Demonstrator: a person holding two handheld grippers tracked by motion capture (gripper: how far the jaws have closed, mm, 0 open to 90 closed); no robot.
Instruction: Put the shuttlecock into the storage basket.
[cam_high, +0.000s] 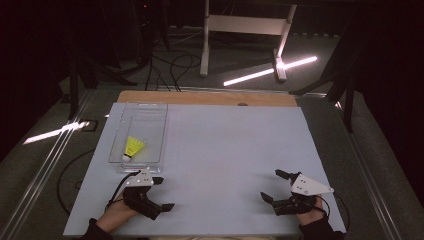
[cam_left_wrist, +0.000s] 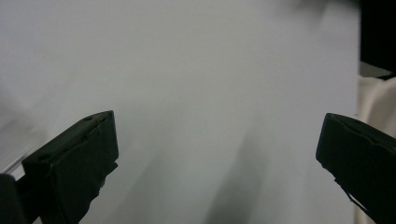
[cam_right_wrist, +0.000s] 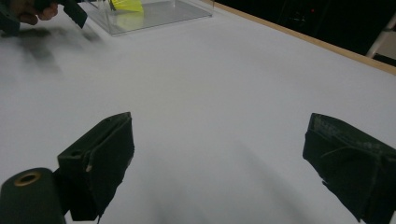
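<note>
Dark room, cables on floor, white surface (cam_high: 225, 150) on wooden board. High view: clear box (cam_high: 140, 137) at left of surface, yellow shuttlecock (cam_high: 133, 148) lying inside near its front end. Left tool (cam_high: 162, 194) just in front of box, jaws wide, nothing held. Right tool (cam_high: 275, 186) near right front edge, jaws wide, nothing held, well apart from box. Left gripper view: jaws wide over bare surface (cam_left_wrist: 210, 93). Right gripper view: jaws wide over surface (cam_right_wrist: 224, 93); box (cam_right_wrist: 154, 14) with shuttlecock (cam_right_wrist: 126, 5) far off, left tool (cam_right_wrist: 70, 11) beside it.
</note>
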